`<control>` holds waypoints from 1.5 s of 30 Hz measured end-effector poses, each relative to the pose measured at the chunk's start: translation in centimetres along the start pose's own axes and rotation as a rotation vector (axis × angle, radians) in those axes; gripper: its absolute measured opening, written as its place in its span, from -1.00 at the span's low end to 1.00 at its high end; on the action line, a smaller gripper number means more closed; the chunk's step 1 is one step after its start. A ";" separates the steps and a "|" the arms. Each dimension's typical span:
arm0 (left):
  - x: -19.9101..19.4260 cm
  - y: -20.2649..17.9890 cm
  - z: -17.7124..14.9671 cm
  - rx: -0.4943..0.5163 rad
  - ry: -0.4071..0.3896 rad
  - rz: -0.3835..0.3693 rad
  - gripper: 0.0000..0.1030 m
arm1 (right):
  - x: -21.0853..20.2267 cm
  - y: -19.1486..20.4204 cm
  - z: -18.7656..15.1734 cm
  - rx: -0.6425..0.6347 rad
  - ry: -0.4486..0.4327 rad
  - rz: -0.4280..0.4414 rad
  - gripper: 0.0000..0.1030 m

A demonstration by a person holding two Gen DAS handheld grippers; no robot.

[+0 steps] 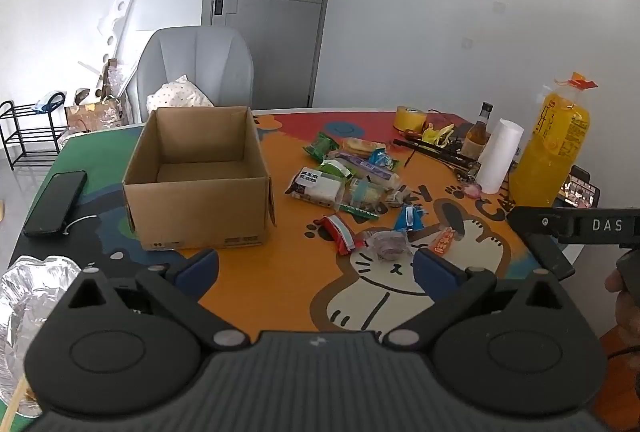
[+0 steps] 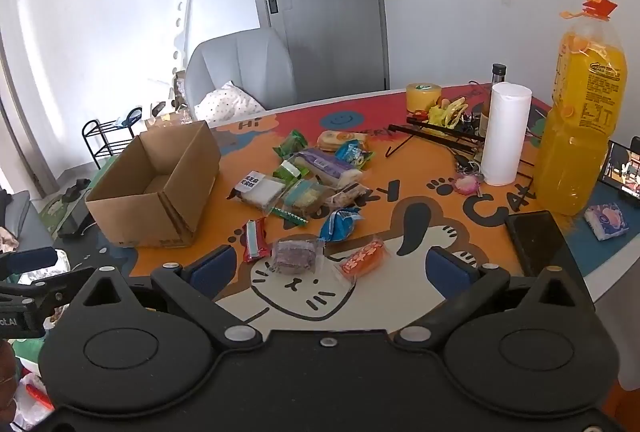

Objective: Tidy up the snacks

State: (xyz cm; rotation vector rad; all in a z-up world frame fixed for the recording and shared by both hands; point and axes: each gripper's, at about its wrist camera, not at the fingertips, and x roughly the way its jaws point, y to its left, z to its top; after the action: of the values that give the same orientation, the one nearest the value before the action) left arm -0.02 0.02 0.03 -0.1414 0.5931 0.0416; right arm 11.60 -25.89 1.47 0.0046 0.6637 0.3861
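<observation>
Cartoon tablecloth (image 1: 280, 292); snacks (image 1: 352, 176) heaped beyond both grippers' spread, empty fingers (image 1: 434, 272).

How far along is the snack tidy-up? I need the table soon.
Nothing done: the cardboard box is empty. Nothing in hand: left gripper and right gripper are open, above the table. Left: the whole snack pile, plus the loose packets nearer the grippers.

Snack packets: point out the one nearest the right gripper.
The orange packet, lying just ahead of the open right gripper; the purple one lies beside it, slightly farther left.
</observation>
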 end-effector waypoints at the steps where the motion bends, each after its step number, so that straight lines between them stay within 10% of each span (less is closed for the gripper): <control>1: 0.0 0.0 0.1 0.002 0.006 0.004 0.99 | 0.0 0.0 0.0 -0.001 -0.001 0.000 1.00; 36: -0.6 0.5 0.3 -0.034 -0.053 -0.003 0.99 | -0.1 0.1 0.2 -0.008 0.007 0.015 1.00; 45: 1.0 -0.3 0.6 -0.007 0.036 0.010 0.99 | 1.0 -0.5 -0.1 -0.019 0.018 0.028 1.00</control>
State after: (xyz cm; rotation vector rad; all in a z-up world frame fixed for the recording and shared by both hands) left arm 1.15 -0.17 -0.03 -0.1465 0.6296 0.0506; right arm 12.43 -25.97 0.70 -0.0076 0.6782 0.4200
